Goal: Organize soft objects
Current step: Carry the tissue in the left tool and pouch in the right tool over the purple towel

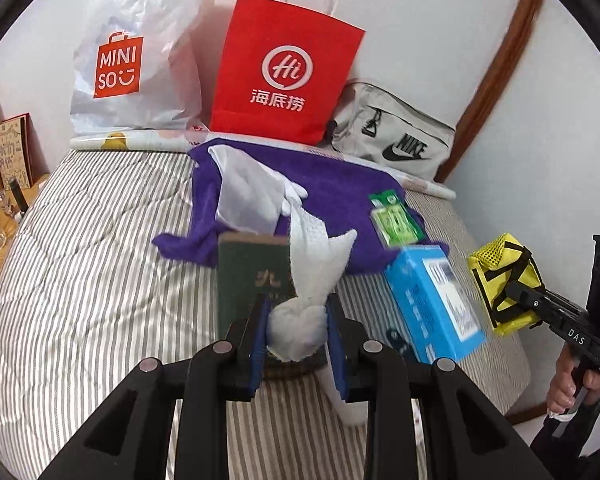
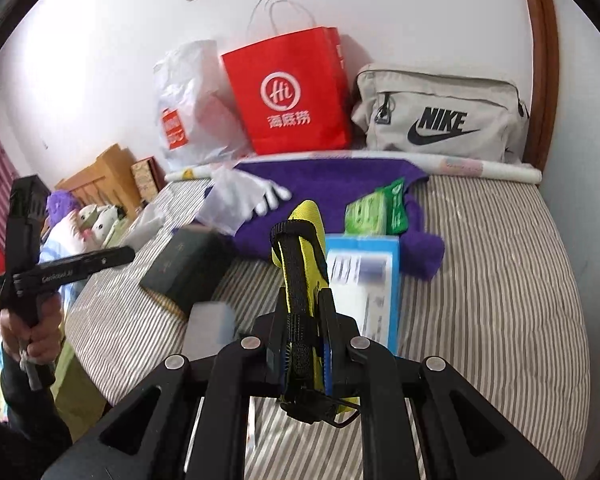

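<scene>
grippers over striped bed (image 1: 100, 240), both loaded.
we note left gripper (image 1: 298, 322) clamping white cloth (image 1: 316, 264), right gripper (image 2: 302, 344) clamping yellow mesh pouch (image 2: 304, 240).

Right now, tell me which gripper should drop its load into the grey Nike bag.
Right, probably. The right gripper holds the yellow mesh pouch, and the grey Nike bag lies ahead on its side of the bed. The left gripper, clamping the white cloth, faces the red paper bag.
</scene>
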